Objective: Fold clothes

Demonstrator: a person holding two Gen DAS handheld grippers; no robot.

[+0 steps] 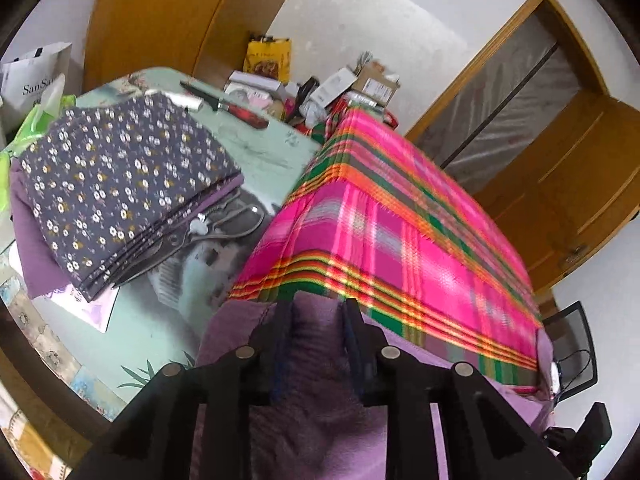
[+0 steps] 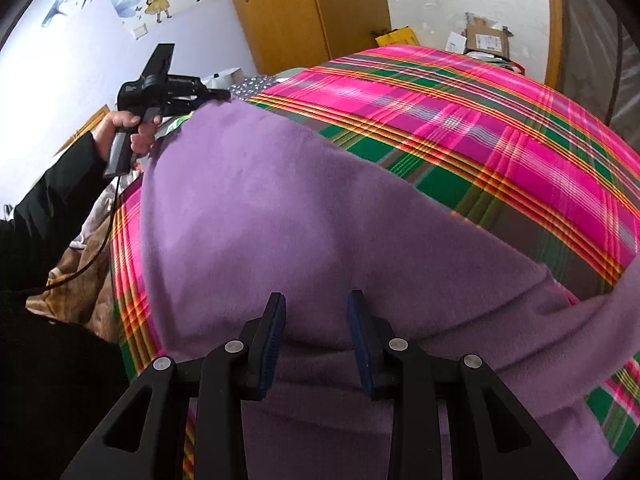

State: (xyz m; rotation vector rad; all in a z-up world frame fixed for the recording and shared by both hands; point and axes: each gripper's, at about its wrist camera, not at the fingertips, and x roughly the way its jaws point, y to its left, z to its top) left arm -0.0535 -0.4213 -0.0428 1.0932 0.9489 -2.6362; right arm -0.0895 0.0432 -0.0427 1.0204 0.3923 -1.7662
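A purple fleece garment (image 2: pixel 304 208) lies spread over a pink, green and orange plaid cloth (image 2: pixel 500 120) that covers the table. In the right wrist view my right gripper (image 2: pixel 318 320) sits at the garment's near edge, with a thick fold of fleece filling the gap between its blue pads. In the left wrist view my left gripper (image 1: pixel 316 312) is at the garment's (image 1: pixel 320 360) other end, where a raised ridge of purple fleece is bunched between its fingers, next to the plaid cloth (image 1: pixel 400 240). A hand (image 2: pixel 124 128) in a black sleeve holds the left gripper's handle.
Left of the plaid cloth, a folded dark floral garment (image 1: pixel 120 192) rests on purple cloth over scissors (image 1: pixel 216 228) on a pale green surface (image 1: pixel 160 328). Boxes and bags (image 1: pixel 340 88) crowd the far end. A black chair (image 1: pixel 572 344) stands at the right, with wooden doors (image 1: pixel 560 168) behind.
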